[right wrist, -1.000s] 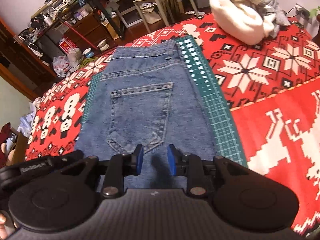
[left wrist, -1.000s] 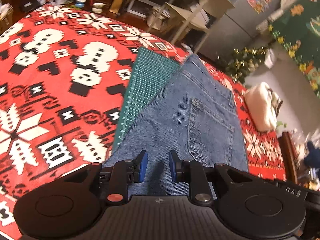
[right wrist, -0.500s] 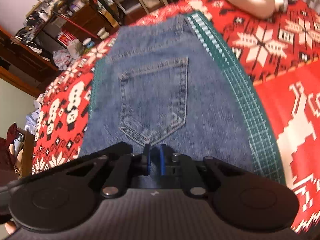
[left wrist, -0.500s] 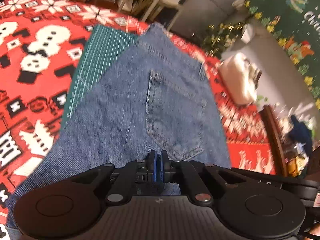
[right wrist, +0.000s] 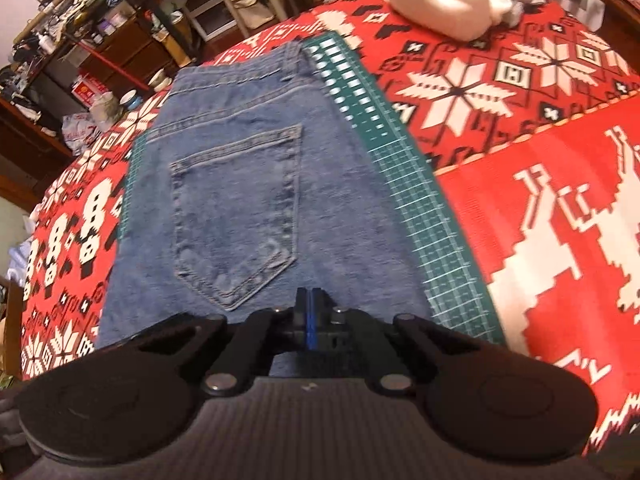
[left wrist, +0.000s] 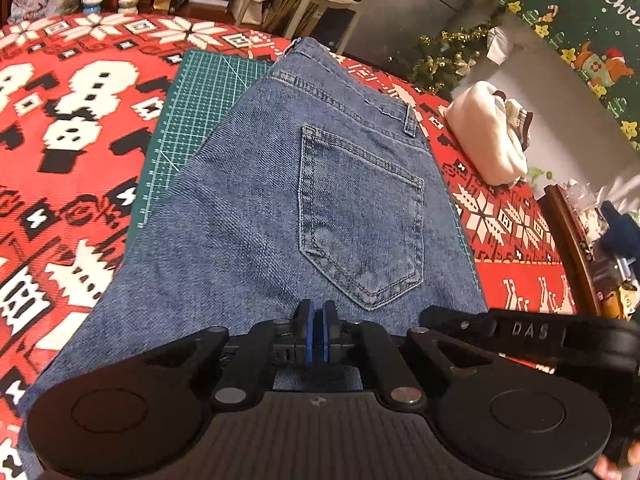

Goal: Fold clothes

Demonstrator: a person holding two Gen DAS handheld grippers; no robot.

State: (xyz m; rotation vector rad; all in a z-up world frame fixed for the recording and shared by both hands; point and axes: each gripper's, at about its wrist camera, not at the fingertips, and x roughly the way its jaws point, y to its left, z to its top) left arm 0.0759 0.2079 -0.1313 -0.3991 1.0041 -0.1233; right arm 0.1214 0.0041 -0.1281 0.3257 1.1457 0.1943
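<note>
Both tongs (left wrist: 316,320) (right wrist: 311,308) now nearly closed from open, pinching jeans (left wrist: 260,216) on green mat (left wrist: 192,108), red patterned blanket (left wrist: 72,128) beneath.

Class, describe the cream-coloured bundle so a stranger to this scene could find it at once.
Start at the red patterned blanket, where the blue jeans lie on a green cutting mat. Past the jeans' waistband end sits the cream bundle: the only pale, lumpy heap, unlike the flat denim.

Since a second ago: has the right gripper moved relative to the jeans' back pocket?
Yes. The right gripper has shut and advanced up the jeans: its tips, formerly below the back pocket, now sit level with and right of the pocket's point.
</note>
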